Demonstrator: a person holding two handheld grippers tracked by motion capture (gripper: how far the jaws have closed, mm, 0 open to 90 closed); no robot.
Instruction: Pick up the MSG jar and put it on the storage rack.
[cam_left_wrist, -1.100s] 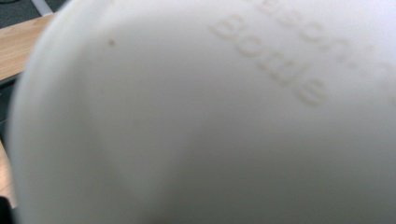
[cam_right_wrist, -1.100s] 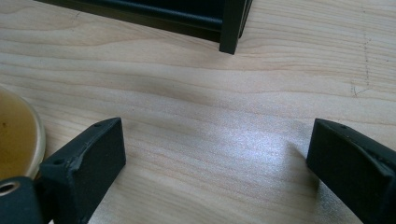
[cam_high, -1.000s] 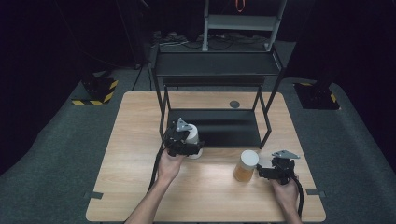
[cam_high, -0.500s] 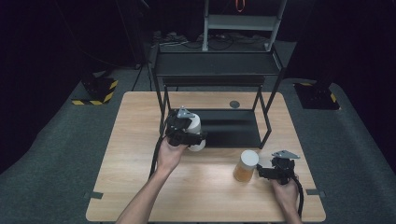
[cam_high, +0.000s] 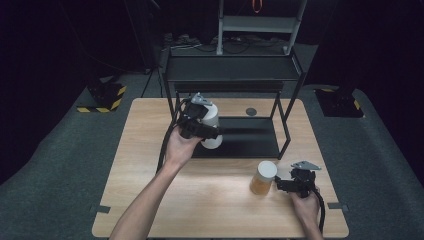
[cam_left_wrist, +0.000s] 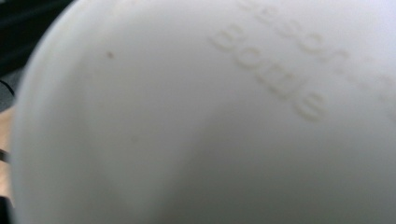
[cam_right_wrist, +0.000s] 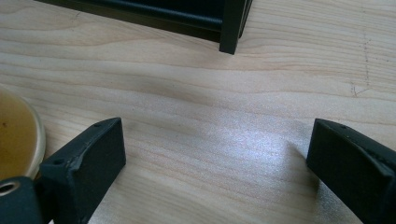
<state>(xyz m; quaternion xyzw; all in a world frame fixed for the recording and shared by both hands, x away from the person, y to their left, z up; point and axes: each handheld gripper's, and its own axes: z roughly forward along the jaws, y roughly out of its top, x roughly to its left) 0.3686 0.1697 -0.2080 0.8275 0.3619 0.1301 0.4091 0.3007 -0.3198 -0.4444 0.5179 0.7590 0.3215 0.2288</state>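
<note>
Nearest, at the near right of the wooden table (cam_high: 150, 200), the right gripper (cam_high: 289, 184) is being held low over the tabletop in the person's right hand (cam_high: 306, 209). Its jaws are being kept wide apart, with nothing between them; in the right gripper view bare wood is being shown between the two black fingers (cam_right_wrist: 88, 158). Just left of that gripper an amber jar (cam_high: 263, 177) with a pale lid is being left standing upright on the table, close to the gripper but apart from it; its rim (cam_right_wrist: 18, 135) is being caught at the left edge of the right gripper view.

Farther in, left of centre, the left gripper (cam_high: 202, 131) is being carried above the table by the left hand (cam_high: 179, 147). A white bottle (cam_high: 211, 127) is being clamped between its jaws, clear of the tabletop, at the front left corner of the black metal rack (cam_high: 235, 75). Raised lettering is being seen, blurred, on the bottle's wall (cam_left_wrist: 210, 121) in the left gripper view.

Farthest, the rack is being seen standing on the far half of the table, with a dark mat (cam_high: 250, 137) under it.
</note>
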